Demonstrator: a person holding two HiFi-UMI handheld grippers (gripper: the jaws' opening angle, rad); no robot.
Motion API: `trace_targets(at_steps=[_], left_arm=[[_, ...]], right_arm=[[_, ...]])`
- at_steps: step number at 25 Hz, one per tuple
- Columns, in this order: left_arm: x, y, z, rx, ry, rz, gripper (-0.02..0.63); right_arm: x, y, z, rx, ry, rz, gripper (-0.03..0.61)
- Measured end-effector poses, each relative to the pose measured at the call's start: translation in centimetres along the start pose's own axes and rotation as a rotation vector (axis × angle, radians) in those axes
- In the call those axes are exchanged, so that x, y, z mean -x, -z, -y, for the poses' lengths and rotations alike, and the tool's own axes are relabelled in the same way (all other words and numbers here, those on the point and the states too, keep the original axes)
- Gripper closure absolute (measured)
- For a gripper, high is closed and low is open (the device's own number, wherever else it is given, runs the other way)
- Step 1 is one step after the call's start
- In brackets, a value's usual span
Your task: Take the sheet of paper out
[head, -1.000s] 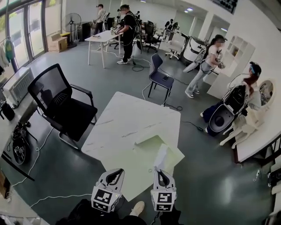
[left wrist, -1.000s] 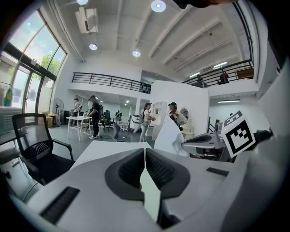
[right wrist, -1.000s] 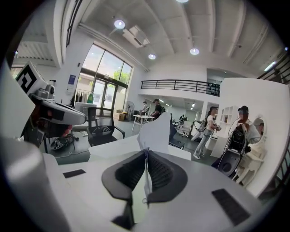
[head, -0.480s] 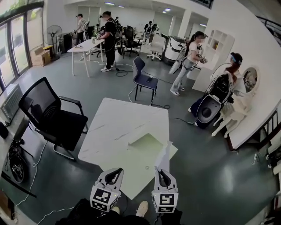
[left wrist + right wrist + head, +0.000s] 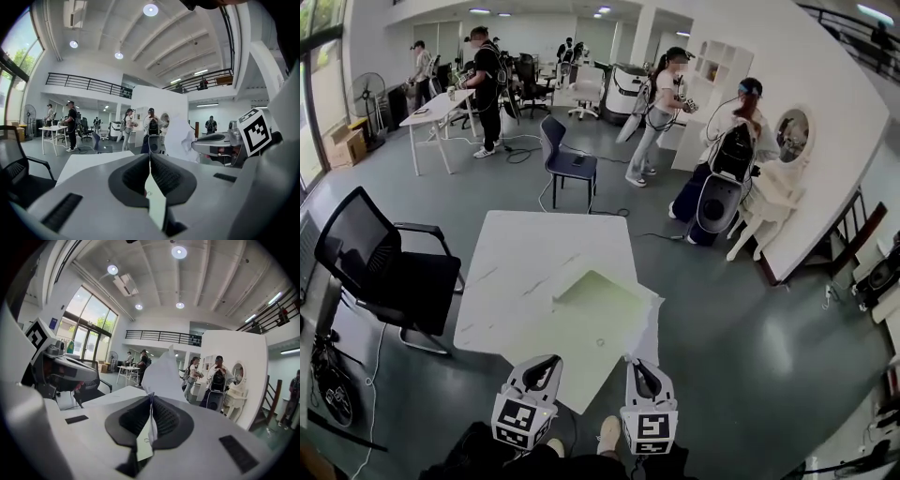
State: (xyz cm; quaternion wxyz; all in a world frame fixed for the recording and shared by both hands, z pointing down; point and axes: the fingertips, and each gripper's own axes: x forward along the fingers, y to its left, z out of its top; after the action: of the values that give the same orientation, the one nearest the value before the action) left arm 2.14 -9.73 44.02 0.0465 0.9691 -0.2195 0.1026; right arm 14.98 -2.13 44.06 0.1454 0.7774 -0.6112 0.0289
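Looking down, we see a white table (image 5: 525,272) in the middle of a big gray room. On the near right part of the table lies a pale green folder (image 5: 591,314). Its far corner is lifted a little off the table top.

Our left gripper (image 5: 547,363) is at the folder's near left edge. Its two jaws are pressed together. A thin pale green strip shows between them, so it is pinching the folder.

Our right gripper (image 5: 636,366) is just beside it, on the right. Its jaws are squeezed tight on the sheet of paper (image 5: 649,326). In the right gripper view the white sheet sticks up from between the black pads (image 5: 136,420) and bends a bit at the top. From above, the sheet stands on its edge along the folder's right side. Its far end touches the folder's right corner. We cannot tell if any part of it is tucked inside the folder.

Both grippers are close to us, at the near edge of the table, and they point away from us.

To the left of the table stands a black chair (image 5: 394,277). Past the far end of the table is a blue chair (image 5: 569,161). Far off, people stand by another table (image 5: 431,105). On the right, two more people are near a white dresser with a round mirror (image 5: 792,136).
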Motion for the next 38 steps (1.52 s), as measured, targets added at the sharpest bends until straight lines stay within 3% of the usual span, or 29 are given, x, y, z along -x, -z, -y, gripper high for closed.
trace_targets(at_steps=[20,38], left_arm=[[0.7,1.6,5.3,-0.057,0.168,-0.043,0.586],[0.1,1.8,5.7,-0.062,0.158,-0.051,0.586]], right_arm=[[6.8,5.3,-0.2,-0.104,0.149,-0.073,0.545],[6.5,5.8,0.6,-0.119,0.143,-0.075,0.546]])
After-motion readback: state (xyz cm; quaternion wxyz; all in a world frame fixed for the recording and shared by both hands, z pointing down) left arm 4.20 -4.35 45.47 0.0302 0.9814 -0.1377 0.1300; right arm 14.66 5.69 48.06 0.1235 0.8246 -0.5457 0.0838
